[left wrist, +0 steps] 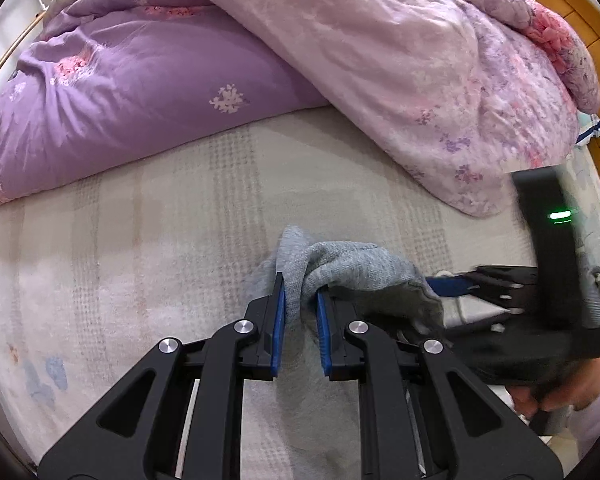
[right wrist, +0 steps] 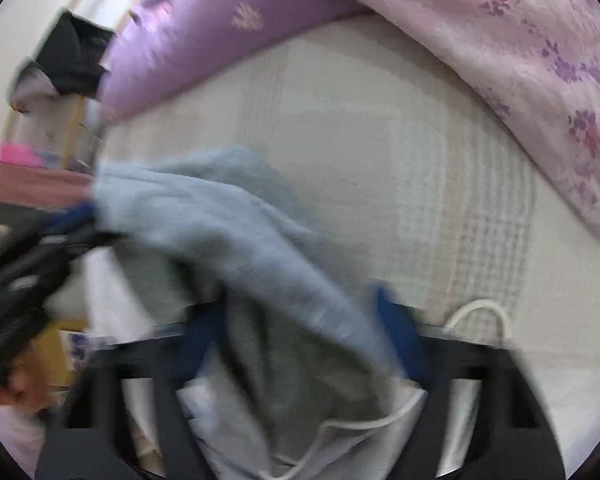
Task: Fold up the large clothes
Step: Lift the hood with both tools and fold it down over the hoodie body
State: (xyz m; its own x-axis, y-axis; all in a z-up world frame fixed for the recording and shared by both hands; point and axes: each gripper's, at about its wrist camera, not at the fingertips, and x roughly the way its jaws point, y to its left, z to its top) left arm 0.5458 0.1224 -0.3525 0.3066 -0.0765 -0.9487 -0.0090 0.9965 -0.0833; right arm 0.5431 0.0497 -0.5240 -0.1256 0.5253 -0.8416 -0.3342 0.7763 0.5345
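Observation:
A grey knitted garment point(left wrist: 352, 268) lies bunched on the pale bed sheet point(left wrist: 160, 248). My left gripper point(left wrist: 300, 300) points steeply down, its blue pads shut on a raised fold of it. To its right my right gripper point(left wrist: 452, 286) reaches in at the same bunch, held by a person's hand point(left wrist: 556, 400). The right wrist view is blurred: the right gripper point(right wrist: 300, 332) has its blue fingers point(right wrist: 396, 332) standing apart, with the grey garment point(right wrist: 204, 216) draped loosely between and over them. A white cord point(right wrist: 480, 312) of the garment shows beside them. At that view's left edge is the left gripper point(right wrist: 60, 224).
A purple flowered duvet point(left wrist: 140, 92) and a pink flowered quilt point(left wrist: 400, 60) are heaped along the far side of the bed. A wooden headboard point(left wrist: 572, 12) stands at the far right. The sheet stretches flat to the left of the garment.

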